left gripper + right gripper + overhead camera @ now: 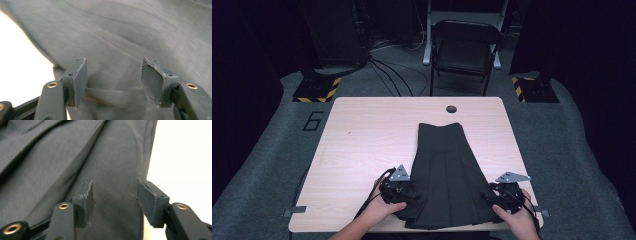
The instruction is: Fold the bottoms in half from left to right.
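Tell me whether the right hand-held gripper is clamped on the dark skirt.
Apart. The right gripper view shows the right hand-held gripper with jaws spread, skirt fabric lying unpinched between them.
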Demonstrator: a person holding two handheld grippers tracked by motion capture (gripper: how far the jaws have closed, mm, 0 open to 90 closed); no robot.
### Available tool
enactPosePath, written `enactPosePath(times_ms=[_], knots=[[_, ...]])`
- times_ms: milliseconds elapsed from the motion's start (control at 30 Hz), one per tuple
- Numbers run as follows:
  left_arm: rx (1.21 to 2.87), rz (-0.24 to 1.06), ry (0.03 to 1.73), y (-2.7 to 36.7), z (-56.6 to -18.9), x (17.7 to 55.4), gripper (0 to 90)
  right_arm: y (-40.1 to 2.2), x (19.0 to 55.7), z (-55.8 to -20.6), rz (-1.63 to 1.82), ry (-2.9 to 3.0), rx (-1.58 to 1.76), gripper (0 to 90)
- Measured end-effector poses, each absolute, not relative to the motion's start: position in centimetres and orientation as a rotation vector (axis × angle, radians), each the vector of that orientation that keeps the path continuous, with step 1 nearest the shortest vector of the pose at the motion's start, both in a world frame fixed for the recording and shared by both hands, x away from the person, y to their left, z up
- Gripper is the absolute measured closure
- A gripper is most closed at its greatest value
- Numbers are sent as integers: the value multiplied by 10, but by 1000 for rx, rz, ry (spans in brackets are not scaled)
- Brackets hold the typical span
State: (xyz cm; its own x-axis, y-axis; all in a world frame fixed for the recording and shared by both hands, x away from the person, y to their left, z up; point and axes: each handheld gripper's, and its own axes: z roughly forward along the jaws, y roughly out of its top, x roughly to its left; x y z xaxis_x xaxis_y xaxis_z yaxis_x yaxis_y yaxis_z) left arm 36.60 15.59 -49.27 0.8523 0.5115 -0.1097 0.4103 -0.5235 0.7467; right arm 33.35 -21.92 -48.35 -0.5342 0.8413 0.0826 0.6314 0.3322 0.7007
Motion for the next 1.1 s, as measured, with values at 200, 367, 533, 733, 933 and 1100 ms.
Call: enactPosePath(times_ms=[200, 367, 533, 733, 933, 1100], knots=[[2140, 204, 829, 160, -500, 385, 306, -215, 344, -493, 968, 2283, 1352, 339], [2202, 240, 832, 155, -514, 384, 250, -209, 350, -503, 903, 2286, 1348, 252], [2225, 307, 840, 151, -522, 382, 159, -209, 352, -508, 890, 2283, 1379, 188], [2214, 300, 837, 152, -525, 383, 118, -211, 354, -512, 887, 2280, 1397, 157], [2185, 328, 826, 151, -528, 381, 118, -212, 356, -516, 880, 2296, 1412, 147], [2177, 303, 783, 148, -528, 378, 173, -211, 355, -516, 905, 2296, 1377, 221]])
